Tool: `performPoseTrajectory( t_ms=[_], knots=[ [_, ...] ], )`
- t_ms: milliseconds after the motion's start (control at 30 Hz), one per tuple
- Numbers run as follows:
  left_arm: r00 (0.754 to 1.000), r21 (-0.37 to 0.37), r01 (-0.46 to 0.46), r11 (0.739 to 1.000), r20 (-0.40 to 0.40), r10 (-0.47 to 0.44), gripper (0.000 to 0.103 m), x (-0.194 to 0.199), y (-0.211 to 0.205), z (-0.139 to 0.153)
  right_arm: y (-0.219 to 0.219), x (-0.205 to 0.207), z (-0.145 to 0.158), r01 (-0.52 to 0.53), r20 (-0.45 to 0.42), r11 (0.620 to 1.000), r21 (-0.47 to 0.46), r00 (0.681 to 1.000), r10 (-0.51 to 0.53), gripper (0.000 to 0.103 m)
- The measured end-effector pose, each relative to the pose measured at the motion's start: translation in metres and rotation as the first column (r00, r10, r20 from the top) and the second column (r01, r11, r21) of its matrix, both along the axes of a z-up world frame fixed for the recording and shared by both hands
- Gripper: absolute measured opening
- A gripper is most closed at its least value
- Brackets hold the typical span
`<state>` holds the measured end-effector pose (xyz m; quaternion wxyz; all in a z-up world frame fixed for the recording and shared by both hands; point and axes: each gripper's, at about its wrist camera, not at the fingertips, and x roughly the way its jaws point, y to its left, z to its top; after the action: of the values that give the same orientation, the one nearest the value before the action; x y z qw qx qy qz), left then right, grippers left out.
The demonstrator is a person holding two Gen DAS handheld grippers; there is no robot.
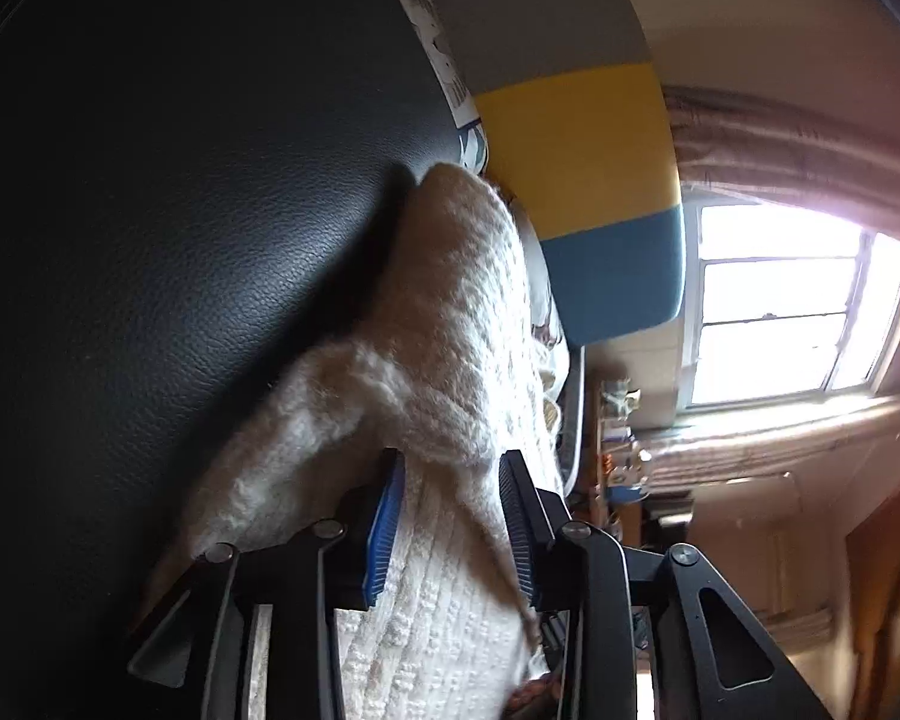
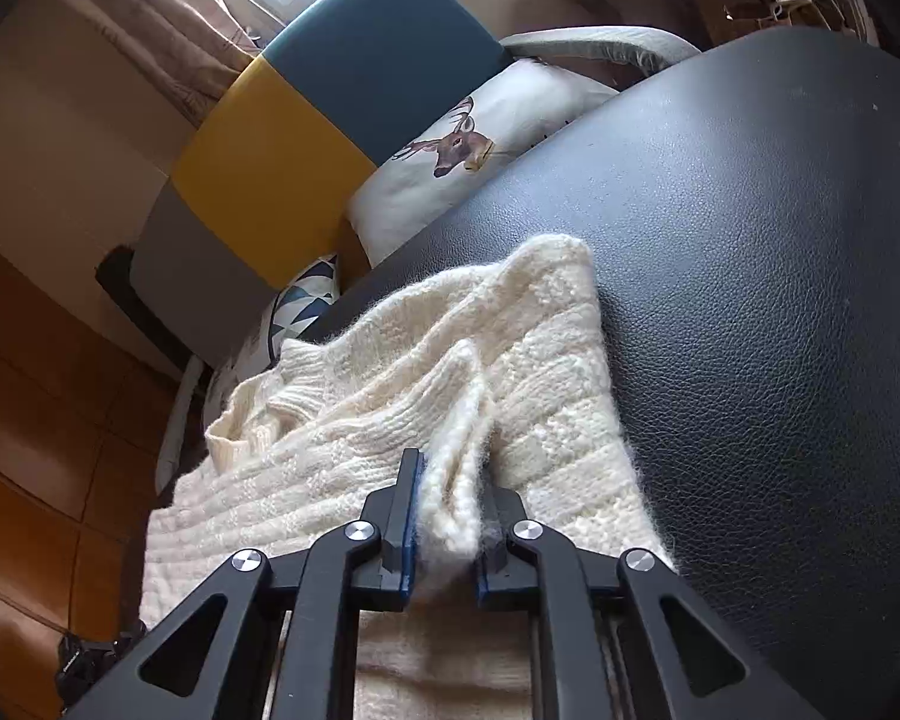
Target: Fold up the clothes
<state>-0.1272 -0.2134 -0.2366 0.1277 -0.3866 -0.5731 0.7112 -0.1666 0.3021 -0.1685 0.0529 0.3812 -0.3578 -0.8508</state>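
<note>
The right gripper [image 2: 447,516] pinches a fuzzy fold of the cream knitted sweater [image 2: 426,372]. The left gripper [image 1: 453,516] stands wider, its jaws either side of another sweater fold; whether they press it I cannot tell. The ribbed, cable-patterned sweater lies rumpled on a black leather surface [image 2: 750,252]. Beyond sit a deer-print cushion [image 2: 450,174], a grey, yellow and teal chair back [image 2: 306,138] and a bright window [image 1: 780,300].

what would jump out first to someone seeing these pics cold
The fluffy cream knit sweater lying on the black leather surface grabs the eye, with the right gripper pinching a fold of it. The left gripper straddles another part of it. Behind stand a teal, yellow and grey chair back and a deer-print cushion.
</note>
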Motion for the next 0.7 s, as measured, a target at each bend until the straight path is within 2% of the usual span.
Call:
performPoseTrajectory(
  t_ms=[167,233,367,400,433,467,500,567,633,700],
  knots=[
    [0.997,0.079,-0.071,0.994,0.02,0.069,0.047,0.001,-0.014,-0.005,0.007,0.0,0.002,0.01,-0.031,0.996,-0.094,0.999,-0.013,0.022],
    [0.996,0.1,-0.085,0.991,0.028,0.082,0.047,0.008,-0.028,-0.007,-0.001,-0.004,0.005,-0.033,-0.026,0.999,-0.041,0.999,0.032,0.025],
    [0.993,0.091,-0.109,0.99,0.048,0.105,0.047,-0.002,-0.021,-0.007,-0.027,-0.013,0.014,-0.131,0.013,0.981,0.144,0.991,0.131,0.023],
    [0.992,0.083,-0.119,0.989,0.053,0.115,0.046,-0.004,-0.019,-0.007,-0.031,-0.014,0.018,-0.143,0.009,0.975,0.168,0.99,0.144,0.02],
    [0.991,0.072,-0.128,0.989,0.056,0.124,0.036,-0.006,-0.018,-0.006,-0.034,-0.014,0.023,-0.154,0.004,0.97,0.187,0.988,0.157,0.019],
    [0.99,0.043,-0.133,0.99,0.051,0.131,0.02,-0.003,-0.022,-0.003,-0.036,-0.013,0.028,-0.156,-0.018,0.968,0.196,0.987,0.163,0.016],
    [0.989,0.012,-0.14,0.99,0.044,0.139,0.017,0.001,-0.025,0.0,-0.036,-0.011,0.034,-0.155,-0.042,0.967,0.202,0.985,0.167,0.015],
    [0.988,-0.062,-0.154,0.986,0.023,0.155,0.014,0.01,-0.029,0.007,-0.034,-0.007,0.035,-0.142,-0.047,0.967,0.212,0.987,0.155,0.015],
    [0.987,-0.126,-0.155,0.98,0.033,0.16,0.013,0.021,-0.033,0.007,-0.03,-0.009,0.019,-0.143,0.03,0.958,0.249,0.99,0.14,0.015],
    [0.989,-0.166,-0.13,0.978,0.05,0.14,0.013,0.025,-0.036,0.001,-0.025,-0.006,0.007,-0.141,0.043,0.965,0.223,0.99,0.134,0.013]
  ],
)
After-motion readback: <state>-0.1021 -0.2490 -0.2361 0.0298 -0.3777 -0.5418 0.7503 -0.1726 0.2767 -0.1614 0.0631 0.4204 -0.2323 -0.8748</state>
